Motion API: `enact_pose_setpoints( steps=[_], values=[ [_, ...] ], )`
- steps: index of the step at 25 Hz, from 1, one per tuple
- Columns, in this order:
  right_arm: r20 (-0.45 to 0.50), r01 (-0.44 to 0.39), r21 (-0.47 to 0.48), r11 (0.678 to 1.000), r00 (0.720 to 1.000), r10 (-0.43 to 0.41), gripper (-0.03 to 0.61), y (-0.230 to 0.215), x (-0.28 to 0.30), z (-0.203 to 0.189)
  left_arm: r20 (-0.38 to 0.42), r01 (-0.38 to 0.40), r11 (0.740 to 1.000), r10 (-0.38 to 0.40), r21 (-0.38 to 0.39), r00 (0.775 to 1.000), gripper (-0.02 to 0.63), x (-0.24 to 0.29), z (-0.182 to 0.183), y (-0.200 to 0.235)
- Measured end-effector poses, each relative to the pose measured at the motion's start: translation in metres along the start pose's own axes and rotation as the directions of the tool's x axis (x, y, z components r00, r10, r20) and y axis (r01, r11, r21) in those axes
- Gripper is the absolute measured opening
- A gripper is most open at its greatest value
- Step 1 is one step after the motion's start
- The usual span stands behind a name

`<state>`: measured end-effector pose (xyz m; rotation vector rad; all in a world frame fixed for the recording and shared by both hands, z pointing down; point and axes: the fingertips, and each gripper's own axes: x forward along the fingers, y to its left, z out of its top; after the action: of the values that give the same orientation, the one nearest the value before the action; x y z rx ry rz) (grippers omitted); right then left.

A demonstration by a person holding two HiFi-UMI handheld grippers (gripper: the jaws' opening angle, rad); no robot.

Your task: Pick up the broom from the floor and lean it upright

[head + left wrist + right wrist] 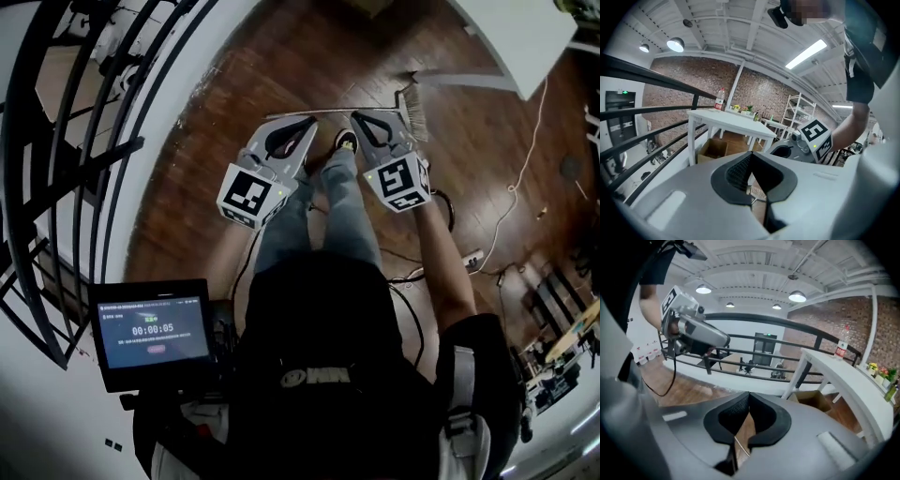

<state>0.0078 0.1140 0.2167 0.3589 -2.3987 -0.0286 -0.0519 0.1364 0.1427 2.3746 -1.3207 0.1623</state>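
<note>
The broom lies on the wooden floor, its thin handle (323, 112) running left to right and its bristle head (413, 112) at the right end. Both grippers hang side by side just over the handle. The left gripper (313, 121) (751, 153) has its jaws meeting at the tips with nothing in them; the broom's bristles (757, 191) show through the gap behind the tips. The right gripper (355, 116) (749, 393) is shut and empty too, tilted down, with the handle (740, 446) seen as a thin line below it.
A white table (525, 37) stands beyond the broom head, a cardboard box (712, 147) under it. A black railing (84, 141) curves along the left. A tablet (155, 330) sits at lower left. Cables (525, 159) and a power strip (472, 258) lie at right. The person's shoe (345, 141) is near the handle.
</note>
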Motion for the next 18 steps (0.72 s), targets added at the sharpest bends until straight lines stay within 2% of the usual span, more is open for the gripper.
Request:
enact_pose_setpoints(
  steps=[1,3,5,7,10,15,18],
  values=[
    [-0.028,-0.029,-0.018,0.999,0.999,0.028,0.016,-0.002,0.016,-0.012,-0.011,-0.025,1.000,0.025,-0.013,1.000,0.014,0.001,-0.007,0.010],
    [-0.089,-0.083,-0.040,0.996,0.993,0.079,0.081,-0.006,0.054,-0.045,-0.040,-0.070,0.996,0.068,-0.047,0.997,0.012,0.009,-0.031,0.032],
    [-0.145,-0.159,-0.056,0.986,0.978,0.150,0.098,0.005,0.096,-0.092,-0.101,-0.127,0.988,0.118,-0.086,0.988,0.014,0.012,-0.075,0.048],
    [-0.228,-0.255,-0.090,0.963,0.946,0.229,0.182,0.024,0.143,-0.149,-0.159,-0.199,0.970,0.176,-0.140,0.971,0.012,0.012,-0.128,0.065],
    [-0.362,-0.340,-0.159,0.927,0.894,0.265,0.194,0.038,0.215,-0.237,-0.213,-0.272,0.942,0.229,-0.198,0.950,0.012,0.025,-0.208,0.094],
    [-0.478,-0.379,-0.134,0.916,0.834,0.275,0.195,0.057,0.300,-0.340,-0.243,-0.284,0.931,0.228,-0.228,0.943,0.012,0.062,-0.314,0.133],
    [-0.540,-0.424,-0.163,0.891,0.794,0.279,0.198,0.075,0.336,-0.408,-0.252,-0.285,0.921,0.220,-0.264,0.943,0.012,0.086,-0.372,0.148]
  ],
)
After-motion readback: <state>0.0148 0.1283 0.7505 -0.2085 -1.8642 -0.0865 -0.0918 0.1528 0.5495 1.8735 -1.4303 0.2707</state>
